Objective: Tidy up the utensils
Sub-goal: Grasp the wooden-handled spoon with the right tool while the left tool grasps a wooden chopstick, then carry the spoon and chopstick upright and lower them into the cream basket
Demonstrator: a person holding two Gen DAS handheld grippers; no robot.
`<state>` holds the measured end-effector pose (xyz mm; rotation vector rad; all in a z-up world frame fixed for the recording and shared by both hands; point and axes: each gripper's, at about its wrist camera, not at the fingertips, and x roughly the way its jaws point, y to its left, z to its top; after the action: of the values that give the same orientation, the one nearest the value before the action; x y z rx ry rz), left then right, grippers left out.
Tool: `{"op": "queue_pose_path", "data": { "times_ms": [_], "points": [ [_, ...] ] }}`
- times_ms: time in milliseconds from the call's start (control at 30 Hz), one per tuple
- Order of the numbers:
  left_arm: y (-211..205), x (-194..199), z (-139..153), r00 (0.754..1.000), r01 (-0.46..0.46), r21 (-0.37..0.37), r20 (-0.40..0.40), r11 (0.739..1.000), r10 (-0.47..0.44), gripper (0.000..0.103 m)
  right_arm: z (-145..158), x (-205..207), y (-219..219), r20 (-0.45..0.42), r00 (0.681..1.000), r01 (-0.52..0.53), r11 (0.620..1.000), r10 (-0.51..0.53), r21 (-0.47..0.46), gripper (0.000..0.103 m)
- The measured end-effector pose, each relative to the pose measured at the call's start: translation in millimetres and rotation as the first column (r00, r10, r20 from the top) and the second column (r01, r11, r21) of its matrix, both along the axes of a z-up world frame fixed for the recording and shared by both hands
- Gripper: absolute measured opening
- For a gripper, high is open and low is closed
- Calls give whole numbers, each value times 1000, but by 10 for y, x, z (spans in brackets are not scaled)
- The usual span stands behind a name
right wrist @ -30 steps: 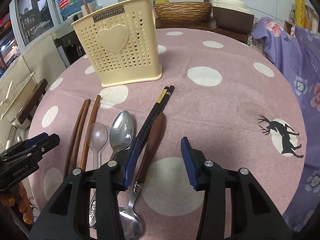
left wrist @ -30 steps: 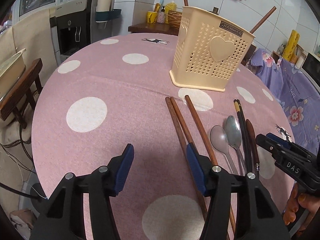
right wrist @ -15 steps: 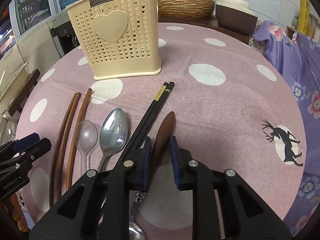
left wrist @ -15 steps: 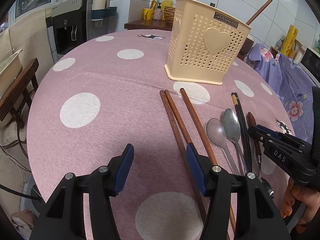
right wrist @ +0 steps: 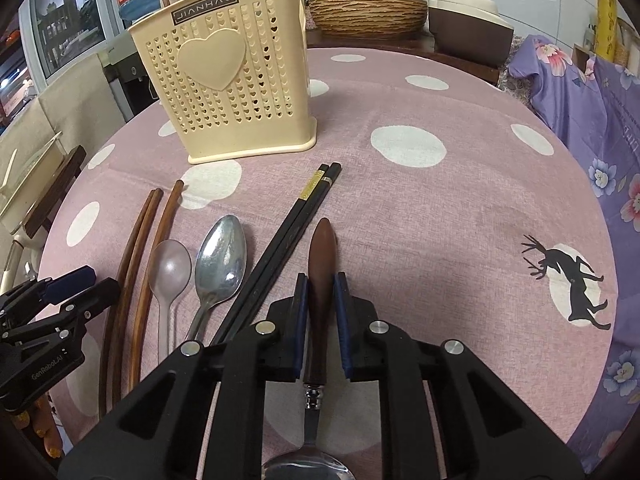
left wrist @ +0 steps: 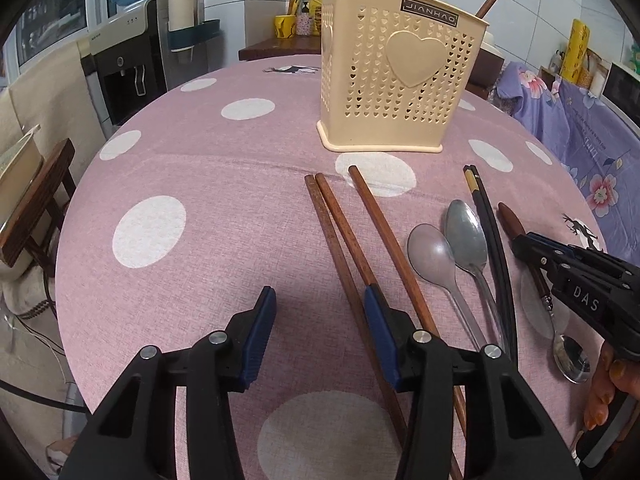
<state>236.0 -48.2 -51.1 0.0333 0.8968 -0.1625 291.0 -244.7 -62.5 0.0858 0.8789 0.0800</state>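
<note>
Pads of our right gripper (right wrist: 321, 292), spread wide a second ago, have just been closing and now pinch the wooden-handled spoon (right wrist: 322, 258) flat on the table (right wrist: 420, 220). Our left gripper (left wrist: 316, 322) has just been narrowing too, its fingers spread over cloth with nothing between them. We count three brown chopsticks (left wrist: 340, 232), two black chopsticks (right wrist: 298, 224), three spoons and one basket (right wrist: 224, 80) holding two more sticks.
</note>
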Motion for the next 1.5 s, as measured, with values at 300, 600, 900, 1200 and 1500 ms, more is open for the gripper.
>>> {"op": "queue_pose_path", "data": {
  "times_ms": [300,600,900,1200,1500],
  "points": [
    [26,248,-1,1000,-5,10,-23,1000,5,45,7,77,10,-5,1000,8,1000,-8,-12,14],
    [-25,546,-3,999,-28,37,-21,999,29,32,19,231,23,-25,1000,-1,999,0,-36,14],
    [39,671,11,998,-55,11,-28,998,56,12,25,354,42,-36,999,-25,999,23,-47,14],
    [105,696,43,997,-65,-74,-37,995,62,10,137,283,-77,19,999,-47,997,46,53,14],
    [194,429,542,995,-11,-176,99,984,29,9,554,21,-260,168,982,-114,978,85,172,14]
  ]
}}
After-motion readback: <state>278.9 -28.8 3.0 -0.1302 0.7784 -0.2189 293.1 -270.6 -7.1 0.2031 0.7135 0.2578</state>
